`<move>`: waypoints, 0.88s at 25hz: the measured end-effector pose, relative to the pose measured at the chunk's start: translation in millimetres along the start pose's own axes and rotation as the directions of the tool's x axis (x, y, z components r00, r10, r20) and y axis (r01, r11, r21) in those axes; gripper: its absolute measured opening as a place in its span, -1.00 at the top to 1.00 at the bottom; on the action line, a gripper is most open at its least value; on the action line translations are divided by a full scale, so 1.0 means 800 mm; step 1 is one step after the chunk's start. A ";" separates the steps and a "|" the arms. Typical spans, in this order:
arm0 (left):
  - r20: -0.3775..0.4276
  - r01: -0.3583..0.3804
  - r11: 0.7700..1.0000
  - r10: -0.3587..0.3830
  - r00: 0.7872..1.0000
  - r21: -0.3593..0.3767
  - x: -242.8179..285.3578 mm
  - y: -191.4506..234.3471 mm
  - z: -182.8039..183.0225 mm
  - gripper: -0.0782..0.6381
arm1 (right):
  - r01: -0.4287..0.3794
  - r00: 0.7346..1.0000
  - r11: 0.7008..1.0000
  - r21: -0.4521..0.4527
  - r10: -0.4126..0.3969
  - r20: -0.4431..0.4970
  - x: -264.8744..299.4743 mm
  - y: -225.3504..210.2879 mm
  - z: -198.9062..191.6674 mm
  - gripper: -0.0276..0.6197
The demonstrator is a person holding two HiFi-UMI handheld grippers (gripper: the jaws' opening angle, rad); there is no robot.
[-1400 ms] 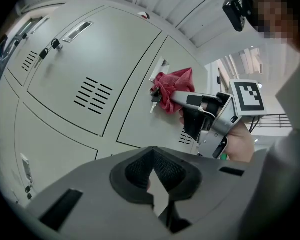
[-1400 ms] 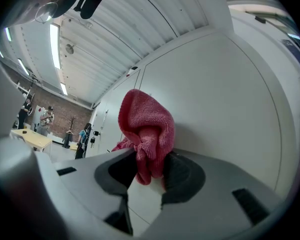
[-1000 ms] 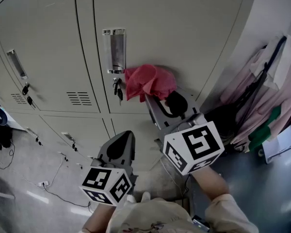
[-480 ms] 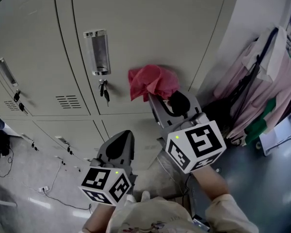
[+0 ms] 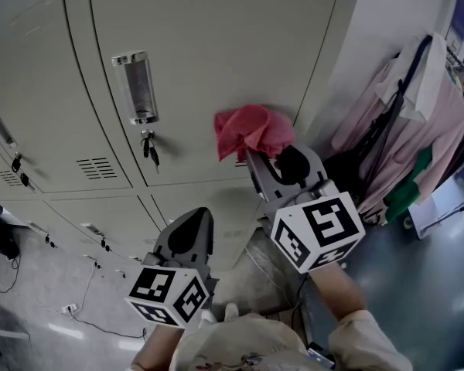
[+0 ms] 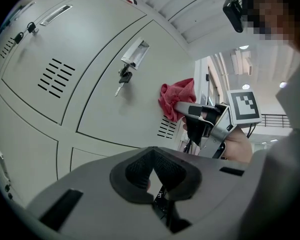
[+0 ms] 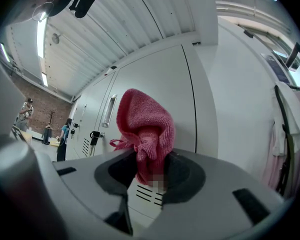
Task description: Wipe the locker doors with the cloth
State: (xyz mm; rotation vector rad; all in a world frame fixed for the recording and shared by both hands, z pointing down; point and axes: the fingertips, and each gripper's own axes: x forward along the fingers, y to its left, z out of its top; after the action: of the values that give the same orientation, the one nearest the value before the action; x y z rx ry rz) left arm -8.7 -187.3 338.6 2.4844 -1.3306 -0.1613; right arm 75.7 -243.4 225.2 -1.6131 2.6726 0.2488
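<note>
A red cloth (image 5: 251, 128) is pressed against the grey locker door (image 5: 216, 45), to the right of its chrome handle (image 5: 135, 87) and near the door's right edge. My right gripper (image 5: 272, 154) is shut on the cloth, which bunches up above the jaws in the right gripper view (image 7: 142, 129). The left gripper view shows the cloth (image 6: 175, 96) and the right gripper (image 6: 180, 107) from the side, against the same door (image 6: 95, 94). My left gripper (image 5: 192, 221) hangs lower and further left, away from the door, shut with nothing in it (image 6: 154, 176).
Keys (image 5: 148, 147) hang from the lock under the handle. Vent slots (image 5: 97, 167) mark the neighbouring door, with lower lockers beneath. Pink and white clothes (image 5: 417, 130) hang close on the right. Cables (image 5: 85, 284) lie on the floor at left.
The right gripper has slid the cloth rightward along the door, further from the handle and keys. The left gripper has stayed where it was.
</note>
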 end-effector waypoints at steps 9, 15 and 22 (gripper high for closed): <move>0.008 -0.031 0.997 0.031 0.999 0.067 0.000 0.003 0.005 0.76 | 0.054 0.999 0.998 0.023 -0.054 -0.009 -0.013 -0.024 -0.015 0.49; 0.018 -0.046 0.995 0.044 0.999 0.089 -0.003 0.007 0.012 0.76 | 0.099 0.995 0.995 0.025 -0.099 -0.018 -0.022 -0.040 -0.025 0.49; 0.016 -0.053 0.995 0.052 0.999 0.084 -0.006 0.010 0.010 0.76 | 0.128 0.992 0.991 0.048 -0.127 -0.021 -0.027 -0.046 -0.035 0.49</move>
State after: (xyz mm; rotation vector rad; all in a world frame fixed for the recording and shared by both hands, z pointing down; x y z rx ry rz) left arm -19.5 -189.3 333.2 2.5184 -1.4354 -0.1123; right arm 120.4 -245.4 250.2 -1.7707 2.5527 0.1658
